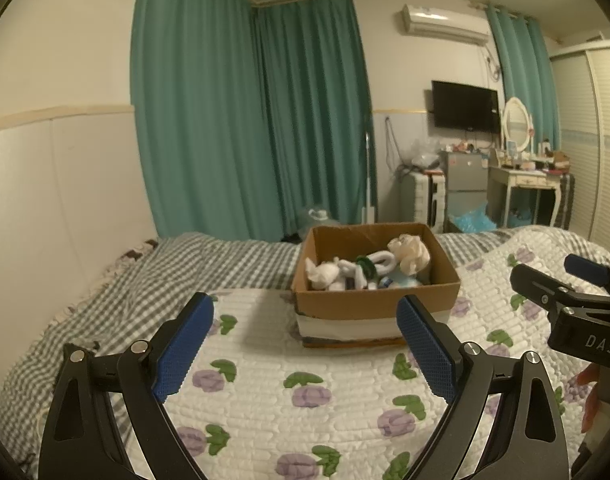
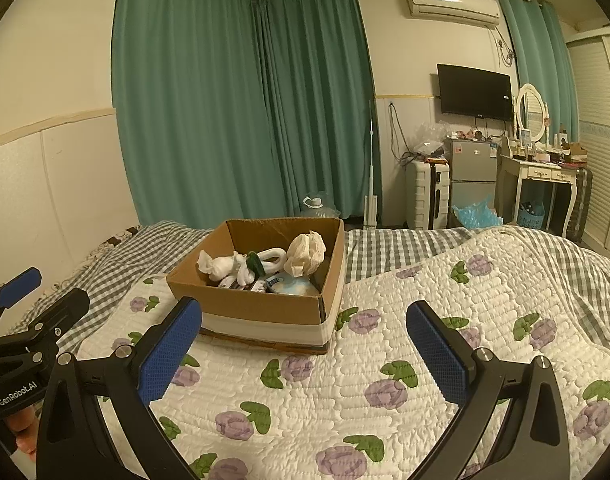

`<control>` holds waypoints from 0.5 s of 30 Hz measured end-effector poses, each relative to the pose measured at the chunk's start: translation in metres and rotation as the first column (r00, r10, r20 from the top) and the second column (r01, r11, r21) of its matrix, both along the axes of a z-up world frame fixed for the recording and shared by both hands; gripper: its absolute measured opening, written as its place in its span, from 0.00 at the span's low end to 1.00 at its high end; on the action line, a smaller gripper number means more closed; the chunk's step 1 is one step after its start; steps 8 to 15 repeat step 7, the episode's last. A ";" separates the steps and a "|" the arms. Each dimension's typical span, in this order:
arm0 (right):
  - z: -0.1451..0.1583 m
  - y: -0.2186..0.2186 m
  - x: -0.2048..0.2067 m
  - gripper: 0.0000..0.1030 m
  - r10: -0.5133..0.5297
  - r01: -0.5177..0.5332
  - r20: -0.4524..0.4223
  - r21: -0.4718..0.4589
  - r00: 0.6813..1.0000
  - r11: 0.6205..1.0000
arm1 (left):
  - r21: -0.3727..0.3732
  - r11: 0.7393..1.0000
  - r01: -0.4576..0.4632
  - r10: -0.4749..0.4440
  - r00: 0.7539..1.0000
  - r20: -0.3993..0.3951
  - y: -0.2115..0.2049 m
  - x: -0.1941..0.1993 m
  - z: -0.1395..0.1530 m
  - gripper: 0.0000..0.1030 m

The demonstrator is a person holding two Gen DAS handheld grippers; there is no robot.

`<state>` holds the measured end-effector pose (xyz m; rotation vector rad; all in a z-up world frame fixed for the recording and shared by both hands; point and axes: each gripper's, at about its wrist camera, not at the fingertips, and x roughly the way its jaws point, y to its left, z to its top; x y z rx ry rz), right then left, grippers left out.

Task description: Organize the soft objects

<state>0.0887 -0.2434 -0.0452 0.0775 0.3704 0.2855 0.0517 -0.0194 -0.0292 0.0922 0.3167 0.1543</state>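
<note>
Inside the box (image 1: pixel 375 304) on the bed (image 1: pixel 305 392) lie soft toys (image 2: pixel 265 266); none shows outside it. Both grippers, left (image 1: pixel 305 350) and right (image 2: pixel 305 356), hover before the box, fingers apart, empty, so the job looks nearly finished.

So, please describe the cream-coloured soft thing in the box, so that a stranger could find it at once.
On the white quilt with purple flowers stands an open brown cardboard box. Inside, toward its far right corner, sits the crumpled cream-coloured fabric bundle. It is the tallest item there and yellowish, while the soft pieces to its left are pure white.
</note>
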 end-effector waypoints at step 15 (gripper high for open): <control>0.000 0.000 0.001 1.00 0.002 -0.002 -0.007 0.000 1.000 1.000 | 0.002 1.000 -0.002 0.002 1.000 -0.008 0.000 0.000 0.000 0.91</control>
